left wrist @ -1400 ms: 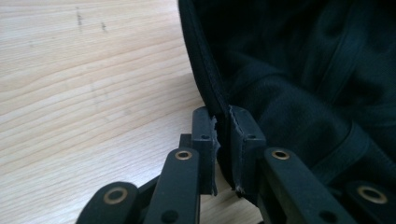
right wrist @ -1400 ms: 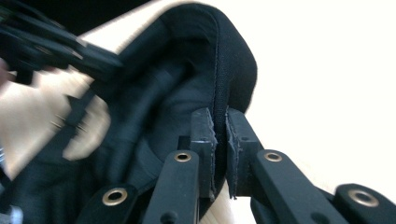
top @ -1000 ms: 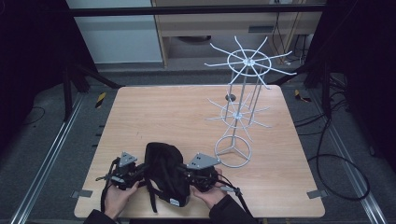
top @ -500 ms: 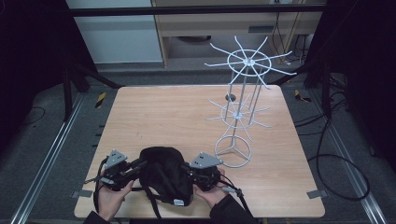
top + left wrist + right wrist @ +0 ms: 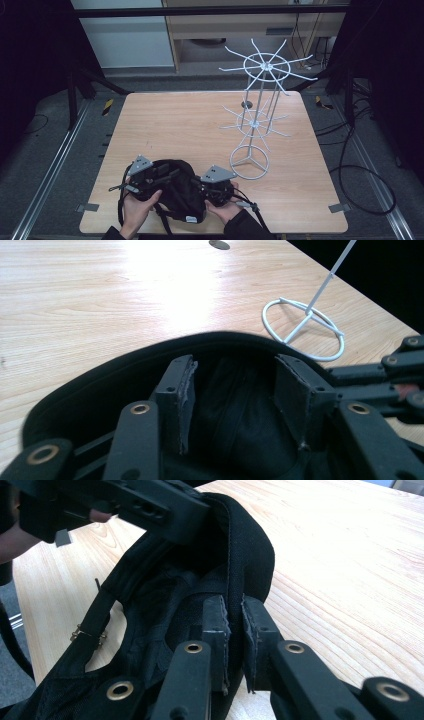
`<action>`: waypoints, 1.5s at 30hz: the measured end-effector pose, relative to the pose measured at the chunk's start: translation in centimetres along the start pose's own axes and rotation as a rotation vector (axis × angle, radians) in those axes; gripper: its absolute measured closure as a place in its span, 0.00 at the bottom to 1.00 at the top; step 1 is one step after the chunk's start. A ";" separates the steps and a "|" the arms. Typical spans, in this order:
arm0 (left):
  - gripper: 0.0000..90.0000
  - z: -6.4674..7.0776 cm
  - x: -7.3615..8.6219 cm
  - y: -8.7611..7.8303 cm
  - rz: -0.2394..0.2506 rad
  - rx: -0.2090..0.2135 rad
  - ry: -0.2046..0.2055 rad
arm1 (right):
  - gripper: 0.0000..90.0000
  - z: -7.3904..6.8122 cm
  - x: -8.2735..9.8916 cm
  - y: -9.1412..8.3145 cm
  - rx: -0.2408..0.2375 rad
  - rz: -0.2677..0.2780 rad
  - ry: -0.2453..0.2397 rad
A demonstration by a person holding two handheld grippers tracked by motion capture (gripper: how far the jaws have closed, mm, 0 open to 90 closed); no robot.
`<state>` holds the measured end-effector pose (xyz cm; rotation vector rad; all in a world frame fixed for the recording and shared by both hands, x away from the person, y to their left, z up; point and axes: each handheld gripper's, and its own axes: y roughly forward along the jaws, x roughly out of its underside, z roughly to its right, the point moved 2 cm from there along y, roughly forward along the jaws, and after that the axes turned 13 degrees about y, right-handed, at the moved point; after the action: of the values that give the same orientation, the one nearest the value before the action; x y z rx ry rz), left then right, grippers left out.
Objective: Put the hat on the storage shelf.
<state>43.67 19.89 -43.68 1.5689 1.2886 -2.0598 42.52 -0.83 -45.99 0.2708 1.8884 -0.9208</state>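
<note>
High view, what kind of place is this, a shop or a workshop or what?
Most likely a lab recording station: a bare wooden table inside a dark metal frame, loose cables on the floor, and a white wire display rack as a prop.

Lab recording bay, wooden table [image 5: 165, 125] on metal floor rails [image 5: 47, 175], dark frame posts [image 5: 72, 95], loose cables [image 5: 370, 175]

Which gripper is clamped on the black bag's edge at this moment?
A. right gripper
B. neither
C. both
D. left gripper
A: in the right gripper view the right gripper pinches the black bag edge between its pads, while the left gripper stands with jaws apart over the fabric.
</note>
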 end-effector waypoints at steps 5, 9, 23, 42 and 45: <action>0.47 0.4 -0.1 0.8 -0.011 0.028 -0.030 | 0.91 -0.1 0.1 0.1 -0.007 0.000 -0.008; 0.44 0.6 -0.3 1.2 -0.010 0.029 -0.043 | 0.91 -0.2 0.1 0.1 -0.017 -0.007 -0.013; 0.43 0.7 -0.5 2.2 -0.021 0.019 -0.076 | 0.91 -0.9 0.7 0.8 -0.088 -0.053 -0.037; 0.78 1.7 -0.1 3.8 -0.086 0.010 -0.068 | 0.85 -1.0 1.1 1.3 -0.093 -0.090 -0.047; 0.85 1.6 -0.1 3.6 -0.080 0.018 -0.089 | 0.75 -1.0 1.0 1.1 -0.120 -0.082 -0.017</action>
<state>45.03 16.54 -45.36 1.4375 1.3247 -2.1684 41.95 0.39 -47.14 0.1139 1.9427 -0.8580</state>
